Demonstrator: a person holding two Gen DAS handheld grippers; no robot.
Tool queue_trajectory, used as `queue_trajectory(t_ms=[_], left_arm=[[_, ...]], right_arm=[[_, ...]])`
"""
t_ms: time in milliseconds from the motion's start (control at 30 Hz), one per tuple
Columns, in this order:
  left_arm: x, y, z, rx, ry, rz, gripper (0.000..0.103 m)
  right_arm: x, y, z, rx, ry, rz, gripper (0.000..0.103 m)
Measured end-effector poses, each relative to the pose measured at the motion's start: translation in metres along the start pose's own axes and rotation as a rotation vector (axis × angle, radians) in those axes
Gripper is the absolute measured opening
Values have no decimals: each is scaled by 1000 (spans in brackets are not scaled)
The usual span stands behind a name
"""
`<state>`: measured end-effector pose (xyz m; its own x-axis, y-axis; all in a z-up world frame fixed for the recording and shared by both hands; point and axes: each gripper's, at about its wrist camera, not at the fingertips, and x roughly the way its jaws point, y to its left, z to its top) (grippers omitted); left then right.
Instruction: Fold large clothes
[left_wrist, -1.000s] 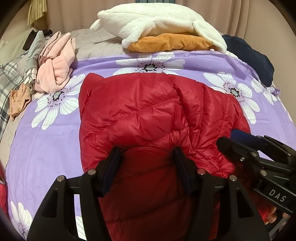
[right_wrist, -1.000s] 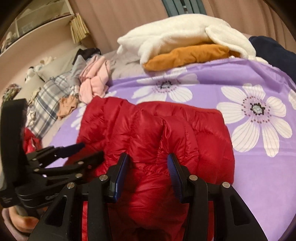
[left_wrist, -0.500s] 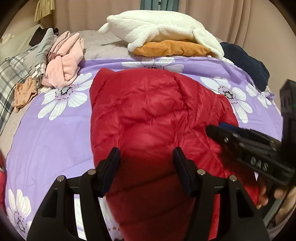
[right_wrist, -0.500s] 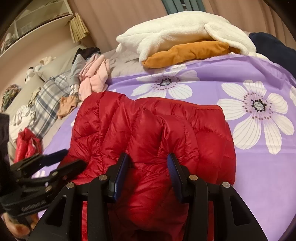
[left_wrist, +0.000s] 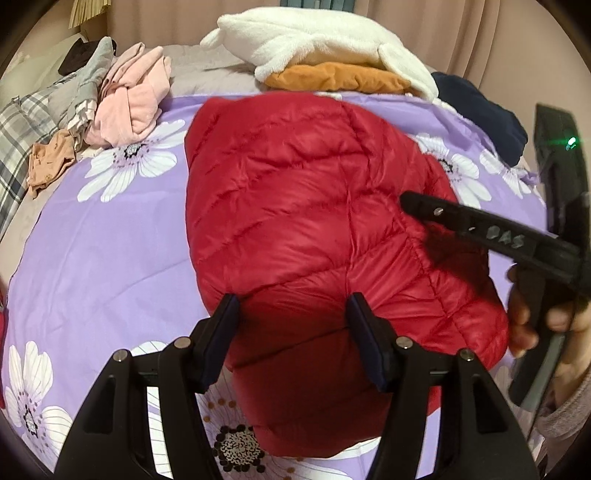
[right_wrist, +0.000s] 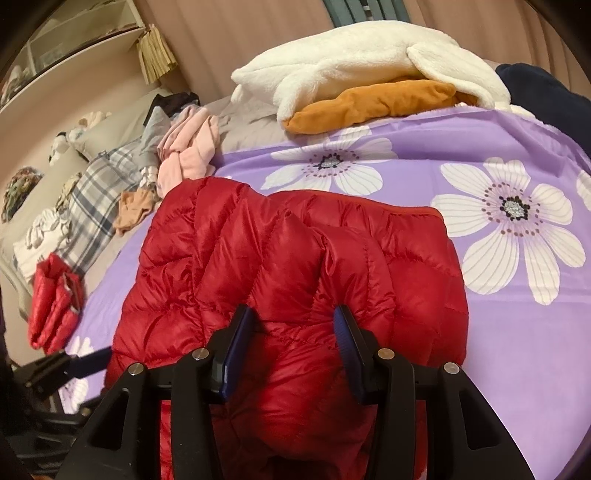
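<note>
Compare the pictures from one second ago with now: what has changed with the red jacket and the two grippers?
The red jacket now lies smoother and flatter, its folded part spread farther toward the white plush blanket. The right gripper has risen above the jacket's right side. The left gripper stayed open, as did the right. The pink garment and purple floral sheet are unchanged.

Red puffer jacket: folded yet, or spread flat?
Partly folded. The red puffer jacket lies on the purple floral sheet as a compact block, a doubled layer bulging on top and no sleeves sticking out.
</note>
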<state>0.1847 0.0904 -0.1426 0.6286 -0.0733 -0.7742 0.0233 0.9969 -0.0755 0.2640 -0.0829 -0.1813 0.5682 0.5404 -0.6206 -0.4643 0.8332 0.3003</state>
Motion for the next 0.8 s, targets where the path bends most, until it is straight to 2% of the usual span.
queue_trajectory(t_ms=[100, 167, 200, 233, 300, 433, 533, 667, 733, 800], left_arm=[[-2, 2, 0, -21, 3, -16, 64], [-3, 5, 0, -31, 4, -22, 64], [-3, 6, -1, -38, 6, -27, 64], [-3, 7, -1, -44, 8, -31, 64], [-3, 8, -2, -54, 10, -39, 64], [-4, 6, -2, -62, 13, -38, 64], [-4, 5, -2, -62, 16, -33, 64], [-4, 8, -2, -74, 19, -37, 65], [-3, 8, -2, -78, 19, -39, 65], [-3, 9, -2, -78, 19, -42, 65]], right_arm=[[-19, -1, -2, 32, -1, 35, 49], [-40, -6, -9, 58, -15, 83, 59], [-52, -12, -15, 80, -19, 97, 69], [-59, -16, -20, 94, -16, 100, 71], [-70, -29, -31, 137, -4, 125, 71], [-71, -57, -56, 280, 85, 220, 72], [-64, -57, -62, 324, 110, 280, 72], [-49, -43, -54, 277, 117, 264, 72], [-35, -46, -54, 329, 164, 258, 72], [-35, -47, -56, 339, 147, 260, 72]])
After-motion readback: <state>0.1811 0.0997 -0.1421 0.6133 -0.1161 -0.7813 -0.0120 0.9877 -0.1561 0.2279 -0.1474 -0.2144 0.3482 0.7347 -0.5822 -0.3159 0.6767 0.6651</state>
